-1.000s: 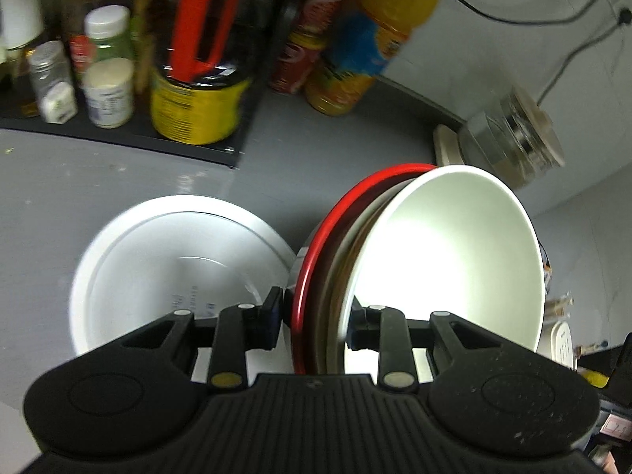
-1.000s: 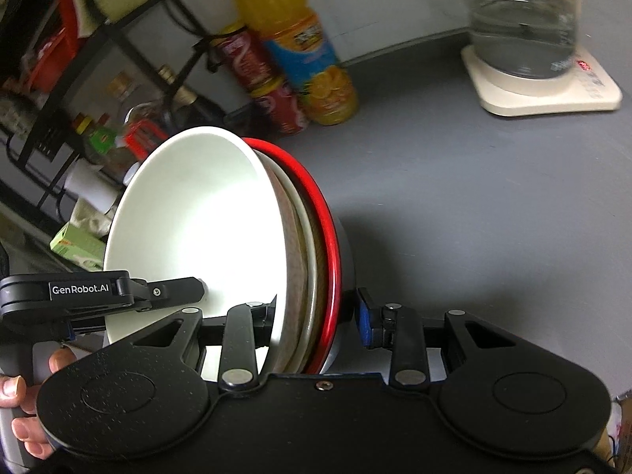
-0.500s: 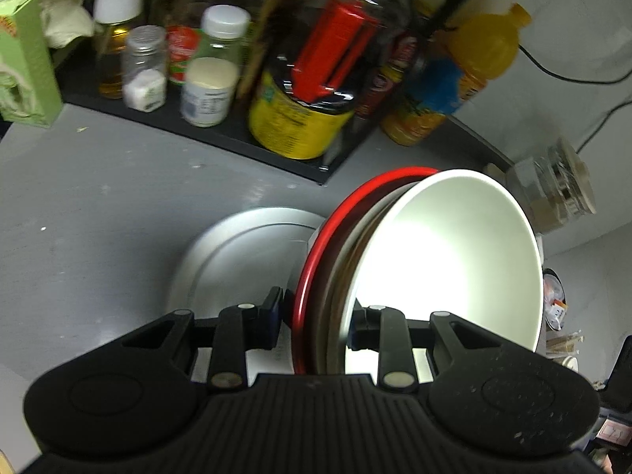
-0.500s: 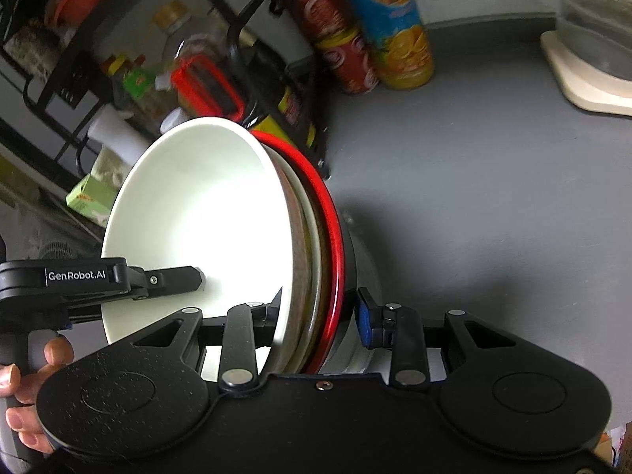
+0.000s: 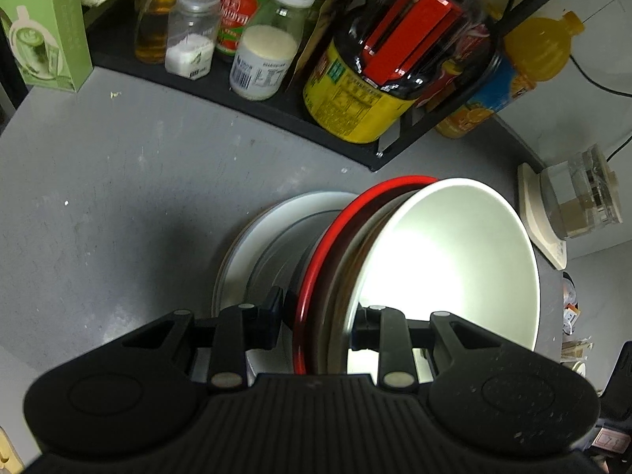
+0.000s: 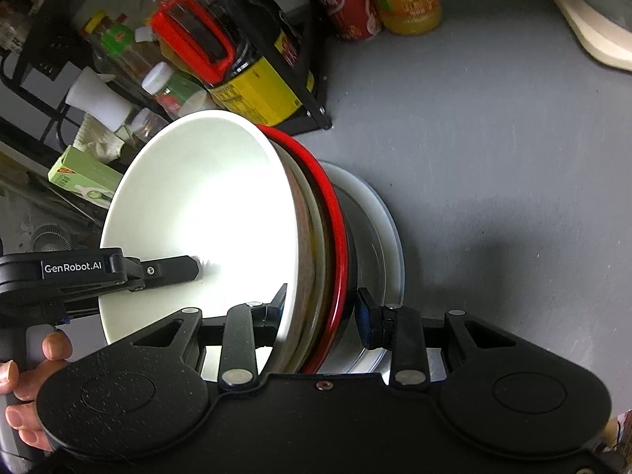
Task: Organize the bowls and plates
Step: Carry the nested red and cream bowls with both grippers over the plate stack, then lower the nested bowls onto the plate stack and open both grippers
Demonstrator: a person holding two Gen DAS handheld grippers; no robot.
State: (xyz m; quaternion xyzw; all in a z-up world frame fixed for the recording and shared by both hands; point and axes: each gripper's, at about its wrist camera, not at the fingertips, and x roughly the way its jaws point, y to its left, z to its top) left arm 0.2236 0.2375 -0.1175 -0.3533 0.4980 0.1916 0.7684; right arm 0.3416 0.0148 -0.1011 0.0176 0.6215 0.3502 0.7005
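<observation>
This is a home kitchen. A grey countertop [image 5: 118,197] carries a black wire rack [image 5: 276,106] along its far edge, crowded with cooking supplies: a big dark sauce jug [image 5: 395,67] with a red handle and yellow label, a bottle of oil [image 5: 156,12], a small shaker [image 5: 189,35] of white powder, and a white-capped jar [image 5: 268,55]. Beside the rack stand an orange juice bottle [image 5: 525,63] and red drink cans [image 6: 347,4] (labels too blurred to read). An electric glass kettle [image 5: 584,197] sits near the right edge, and a green milk-tea carton [image 5: 43,27] at the far left corner.
</observation>
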